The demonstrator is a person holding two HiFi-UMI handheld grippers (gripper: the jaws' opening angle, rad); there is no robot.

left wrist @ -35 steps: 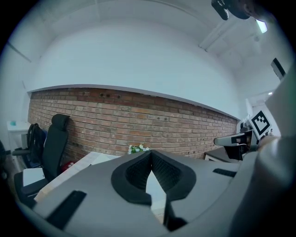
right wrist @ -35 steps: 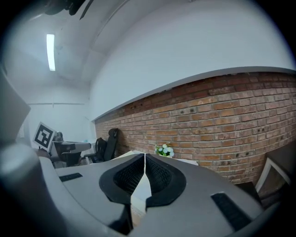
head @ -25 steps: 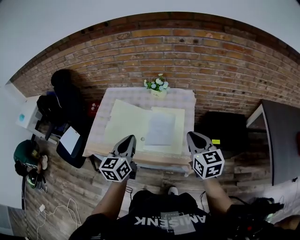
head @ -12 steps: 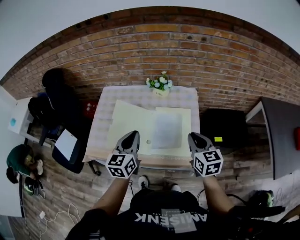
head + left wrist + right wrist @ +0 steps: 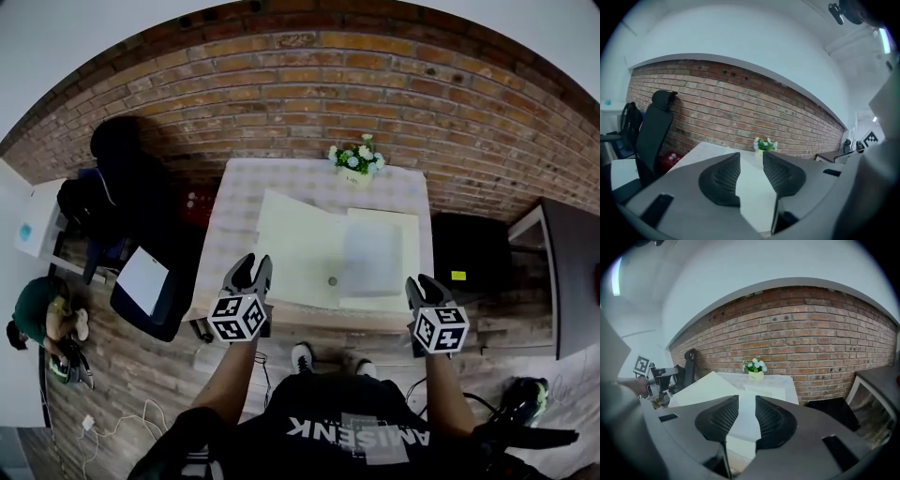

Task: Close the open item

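Quick headcount from up top. One table [image 5: 244, 183]. One folder [image 5: 295, 248], with one sheet [image 5: 372, 261] and one snap [image 5: 332, 280]. One flower pot [image 5: 354, 161]; how many blooms, can't tell, too small. One black chair [image 5: 131, 169]. One red crate [image 5: 195, 202]. One white pad [image 5: 142, 279]. One dark cabinet [image 5: 466, 251], carrying one yellow tag [image 5: 457, 276]. One desk [image 5: 574, 272] off at the right. Two shoes [image 5: 302, 356]. One white cable [image 5: 122, 417] on the floor. That's the lot I can count.
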